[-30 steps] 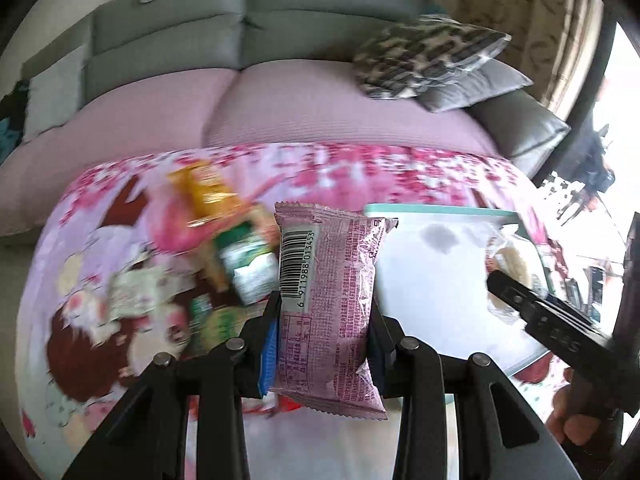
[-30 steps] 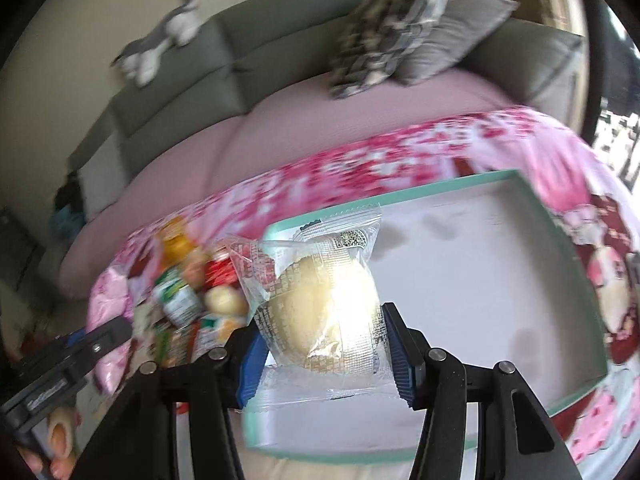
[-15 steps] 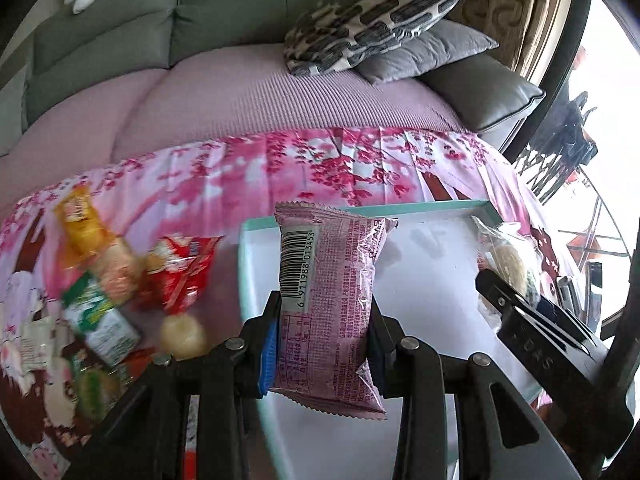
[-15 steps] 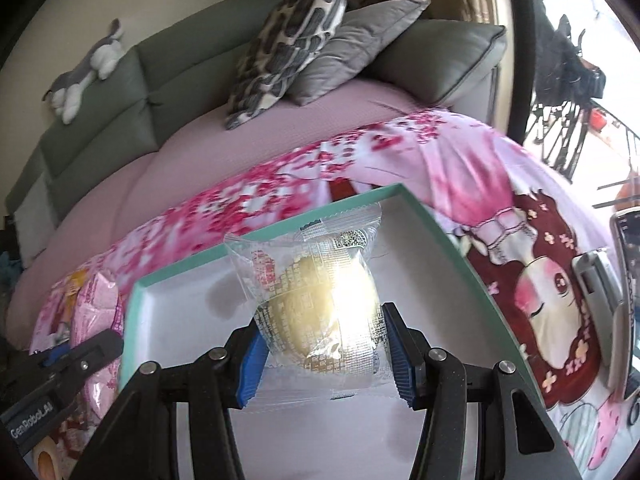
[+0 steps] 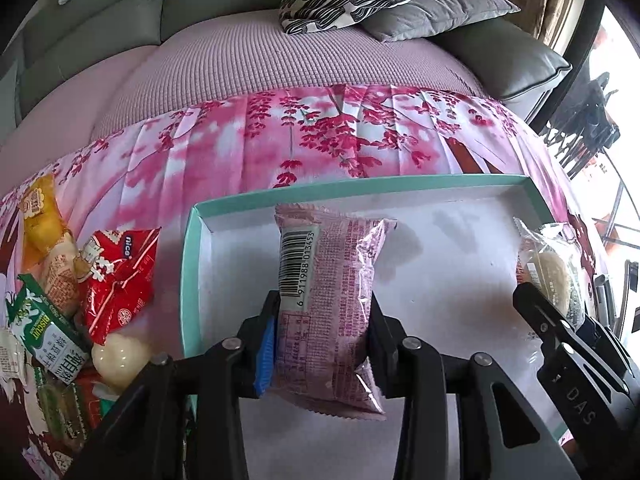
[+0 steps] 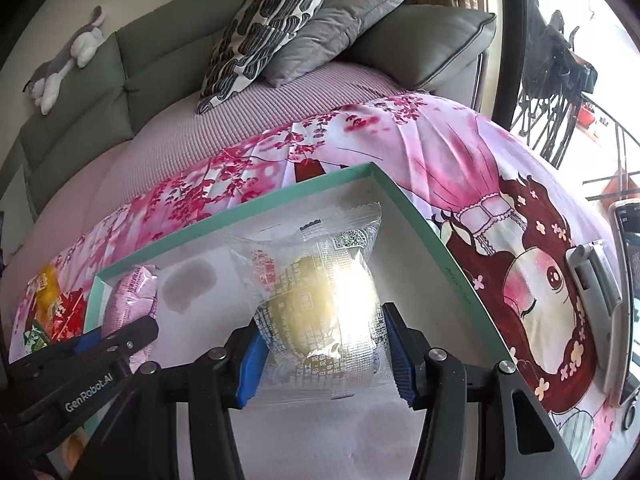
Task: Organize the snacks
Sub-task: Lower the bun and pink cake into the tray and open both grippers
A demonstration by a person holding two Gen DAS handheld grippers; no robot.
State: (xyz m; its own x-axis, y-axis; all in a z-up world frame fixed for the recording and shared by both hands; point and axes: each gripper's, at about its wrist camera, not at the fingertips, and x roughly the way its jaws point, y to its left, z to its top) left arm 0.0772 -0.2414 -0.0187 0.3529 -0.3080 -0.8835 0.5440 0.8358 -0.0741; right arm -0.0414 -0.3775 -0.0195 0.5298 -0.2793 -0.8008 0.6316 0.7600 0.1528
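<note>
Well, here is how my two tongs stand.
Left tongs: my left gripper [image 5: 323, 304] pinches a pink snack packet [image 5: 332, 280] by its sides; the jaws have just been easing apart, with the packet between them and both pads against the wrapper.
Right tongs: my right gripper [image 6: 323, 320] is clamped on a clear-wrapped round pastry [image 6: 316, 280], one blue pad on each side.
Where they are: both packets hang over the white floor of the teal-rimmed tray [image 5: 188, 280], pink towards its left end, pastry towards its far right corner.
Tray edges: the left wall runs just left of my left tongs; the right wall slants down just right of my right tongs.
Open room: the tray floor lies bare between the two packets and out to the far wall.
Outside the tray: a snack pile [image 5: 72, 300] sits on the cherry-blossom cloth [image 5: 320, 140], just beside the left wall.
Right side: a phone [image 6: 628, 240] lies near the cloth's right edge, well apart from the tray.
Pink packet writing: a barcode reading 6 911988 013453; the fine print is too small to read.
Pile writing: "nice" on the red packet [image 5: 120, 276], "biscuit" on the green packet [image 5: 44, 332].
Tool marks: "GenRobot.AI" on my left tongs, "DAS" on my right.
Pastry print: too glared to read.
</note>
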